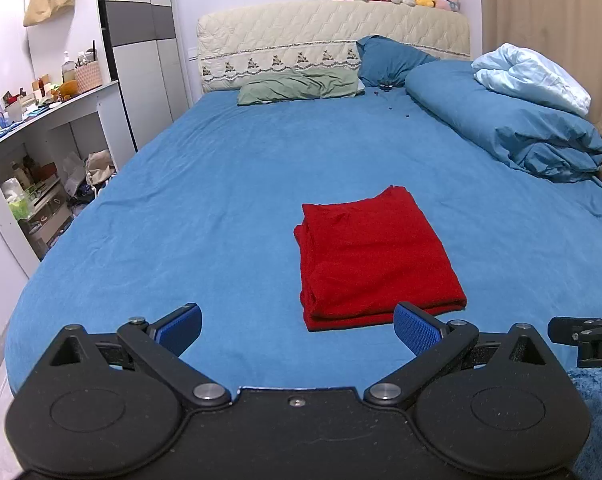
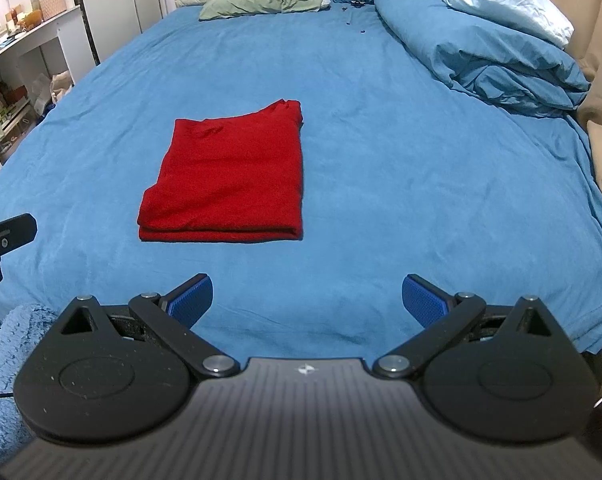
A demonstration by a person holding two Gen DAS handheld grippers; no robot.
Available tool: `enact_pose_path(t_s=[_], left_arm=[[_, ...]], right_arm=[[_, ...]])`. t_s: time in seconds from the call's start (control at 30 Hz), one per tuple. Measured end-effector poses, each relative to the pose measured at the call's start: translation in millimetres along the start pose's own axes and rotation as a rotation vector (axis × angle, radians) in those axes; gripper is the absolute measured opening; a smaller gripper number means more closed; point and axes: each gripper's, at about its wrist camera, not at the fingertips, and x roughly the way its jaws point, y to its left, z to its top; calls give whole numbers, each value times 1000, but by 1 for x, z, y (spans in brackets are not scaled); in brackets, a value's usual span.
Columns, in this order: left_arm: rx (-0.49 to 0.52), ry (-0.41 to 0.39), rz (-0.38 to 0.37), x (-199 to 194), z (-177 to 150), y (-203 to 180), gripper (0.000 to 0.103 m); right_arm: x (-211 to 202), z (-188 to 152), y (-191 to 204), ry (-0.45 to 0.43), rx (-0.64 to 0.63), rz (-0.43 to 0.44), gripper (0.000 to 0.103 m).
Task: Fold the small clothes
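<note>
The red garment [image 1: 375, 258] lay folded on the bed [image 1: 221, 184], its underside hidden. My left tongs [image 1: 297, 330] and right tongs [image 2: 307, 300] stood apart, empty, short of the garment's near edge.

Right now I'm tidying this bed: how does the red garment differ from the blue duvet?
The red garment is folded into a flat rectangle with squared edges; the blue duvet is a rumpled, bulky heap. The garment lies alone mid-bed; the duvet sits along the bed's right side with a pale blue cloth on it. Both rest on the blue sheet.
</note>
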Motion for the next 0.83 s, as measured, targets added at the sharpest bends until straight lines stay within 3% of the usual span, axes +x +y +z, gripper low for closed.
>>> enact_pose_path(t_s=[0.83], left_arm=[[-24, -3, 7, 0, 2, 7, 103]], right_arm=[[0, 3, 3, -3, 0, 5, 103]])
